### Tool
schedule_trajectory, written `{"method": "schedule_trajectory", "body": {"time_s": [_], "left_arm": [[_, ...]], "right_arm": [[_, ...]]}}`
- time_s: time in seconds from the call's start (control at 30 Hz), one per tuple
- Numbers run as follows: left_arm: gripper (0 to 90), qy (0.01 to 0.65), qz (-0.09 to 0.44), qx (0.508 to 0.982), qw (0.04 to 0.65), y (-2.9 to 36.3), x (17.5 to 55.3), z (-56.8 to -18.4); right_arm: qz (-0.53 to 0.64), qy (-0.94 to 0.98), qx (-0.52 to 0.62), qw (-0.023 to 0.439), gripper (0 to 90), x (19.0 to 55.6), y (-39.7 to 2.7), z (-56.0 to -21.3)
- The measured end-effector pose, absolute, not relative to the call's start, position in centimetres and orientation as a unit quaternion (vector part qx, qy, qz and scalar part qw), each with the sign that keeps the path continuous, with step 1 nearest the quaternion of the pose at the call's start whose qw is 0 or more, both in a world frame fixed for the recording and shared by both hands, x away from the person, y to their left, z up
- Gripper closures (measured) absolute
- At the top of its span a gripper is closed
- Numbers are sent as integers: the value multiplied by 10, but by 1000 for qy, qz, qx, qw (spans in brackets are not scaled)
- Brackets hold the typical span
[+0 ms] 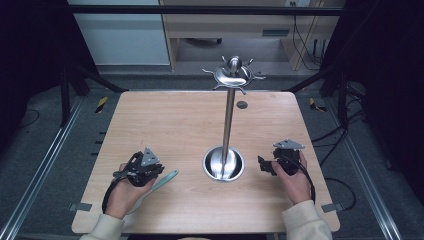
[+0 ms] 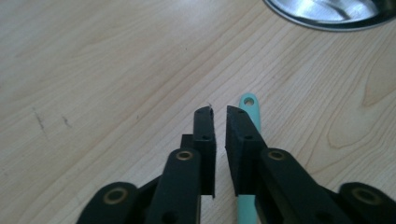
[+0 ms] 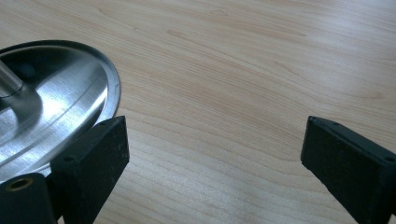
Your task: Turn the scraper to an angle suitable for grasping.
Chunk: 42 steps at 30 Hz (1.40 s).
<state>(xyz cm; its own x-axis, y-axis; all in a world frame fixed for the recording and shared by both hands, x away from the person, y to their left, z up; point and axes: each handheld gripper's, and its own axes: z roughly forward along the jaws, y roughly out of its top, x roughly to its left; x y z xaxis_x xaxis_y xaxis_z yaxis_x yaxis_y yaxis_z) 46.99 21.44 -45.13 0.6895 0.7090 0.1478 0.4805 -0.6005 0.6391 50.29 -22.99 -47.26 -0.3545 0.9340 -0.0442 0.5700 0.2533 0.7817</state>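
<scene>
A teal utensil handle [image 1: 167, 178] lies on the wooden table [image 1: 165, 125] just right of my left gripper [image 1: 159, 170]. In the left gripper view that gripper [image 2: 220, 114] is shut, its jaws almost touching with nothing seen between them. The handle [image 2: 249, 105], with a hole at its end, runs under the right-hand jaw and pokes out past its tip. My right gripper [image 1: 261, 165] rests on the table right of the steel stand's round base [image 1: 223, 164]. Its jaws stand wide open [image 3: 215, 154] over bare wood, the left one beside the base rim [image 3: 109, 88].
The steel stand has a tall pole [image 1: 229, 120] topped by a disc with several hooks [image 1: 233, 75]. A small dark round spot [image 1: 242, 104] marks the table behind it. The base's edge [image 2: 327, 14] lies ahead of the left gripper. Black frame rails flank the table.
</scene>
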Motion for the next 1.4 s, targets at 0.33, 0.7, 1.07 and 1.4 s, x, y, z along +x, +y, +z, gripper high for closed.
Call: {"method": "schedule_trajectory", "body": {"time_s": [0.33, 0.7, 1.07, 1.4], "left_arm": [[900, 348, 196, 875, 274, 215, 472, -456], [900, 333, 182, 886, 266, 211, 472, -462], [900, 325, 176, 895, 250, 207, 473, -471], [900, 323, 172, 899, 241, 203, 477, -477]], "right_arm": [[344, 748, 503, 262, 83, 502, -229, -472], [343, 751, 500, 262, 83, 502, -229, -472], [341, 752, 498, 263, 83, 502, -228, -473], [340, 753, 499, 261, 83, 502, -227, -473]]}}
